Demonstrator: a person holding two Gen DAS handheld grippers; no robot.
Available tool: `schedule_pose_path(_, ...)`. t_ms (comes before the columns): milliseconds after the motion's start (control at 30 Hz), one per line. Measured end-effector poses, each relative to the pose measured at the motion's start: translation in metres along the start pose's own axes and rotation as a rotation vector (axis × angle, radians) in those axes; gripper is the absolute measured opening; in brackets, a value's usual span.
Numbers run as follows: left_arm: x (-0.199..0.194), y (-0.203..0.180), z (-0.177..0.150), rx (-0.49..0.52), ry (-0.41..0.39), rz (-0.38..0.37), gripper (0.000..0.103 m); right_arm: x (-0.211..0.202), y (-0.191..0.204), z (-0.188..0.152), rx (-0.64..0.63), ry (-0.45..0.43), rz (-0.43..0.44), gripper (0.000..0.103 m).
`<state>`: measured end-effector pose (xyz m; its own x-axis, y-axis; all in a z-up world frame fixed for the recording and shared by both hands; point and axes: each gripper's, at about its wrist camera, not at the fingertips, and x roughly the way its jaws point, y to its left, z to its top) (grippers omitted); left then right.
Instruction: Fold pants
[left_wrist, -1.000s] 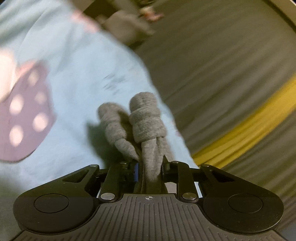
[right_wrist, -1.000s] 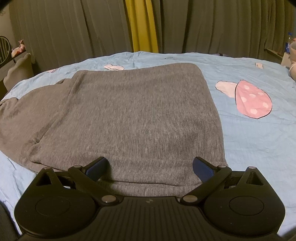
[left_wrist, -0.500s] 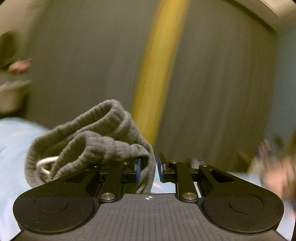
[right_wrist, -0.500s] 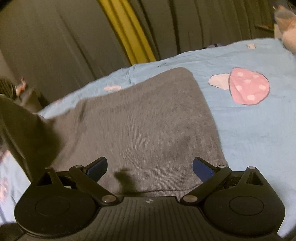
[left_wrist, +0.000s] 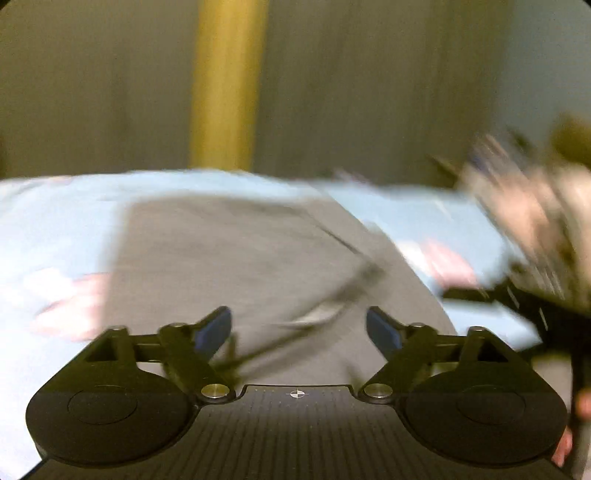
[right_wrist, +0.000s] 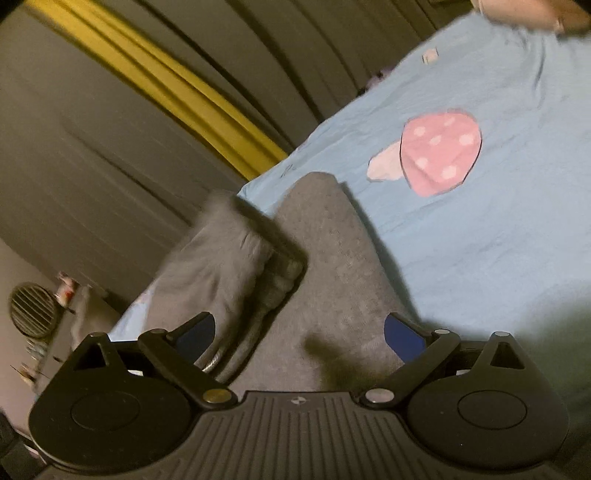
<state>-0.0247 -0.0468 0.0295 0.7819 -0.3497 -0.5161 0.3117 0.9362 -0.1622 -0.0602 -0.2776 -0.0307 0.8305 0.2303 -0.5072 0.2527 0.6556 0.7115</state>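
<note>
The grey knit pants (left_wrist: 236, 266) lie folded on the light blue bedsheet (left_wrist: 55, 229). My left gripper (left_wrist: 298, 328) is open and empty, just above the near edge of the pants; this view is blurred. In the right wrist view the pants (right_wrist: 332, 280) show a folded-over layer with the ribbed waistband (right_wrist: 236, 254) on the left. My right gripper (right_wrist: 299, 336) is open and empty over the near edge, tilted. The other gripper shows dark and blurred at the right of the left wrist view (left_wrist: 535, 306).
The sheet carries a pink mushroom print (right_wrist: 439, 151) to the right of the pants. Grey curtains with a yellow strip (left_wrist: 225, 81) hang behind the bed. A round fan (right_wrist: 31, 314) and clutter sit at the far left.
My left gripper was shut on the bunched waistband, carried it over the pants and has opened, leaving it on top. My right gripper stayed open and tilted to the left.
</note>
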Motion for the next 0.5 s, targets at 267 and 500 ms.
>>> schedule_pose_path(267,-0.012,0.083,-0.012,-0.255,-0.072,0.403,0.095,0.041,0.022,0.014,-0.012,0.075,0.092,0.099)
schedule_pose_path(500,0.010,0.119,-0.012,-0.437,-0.077,0.406,0.095,0.086,0.014,0.021,0.149,0.126,0.067,0.070)
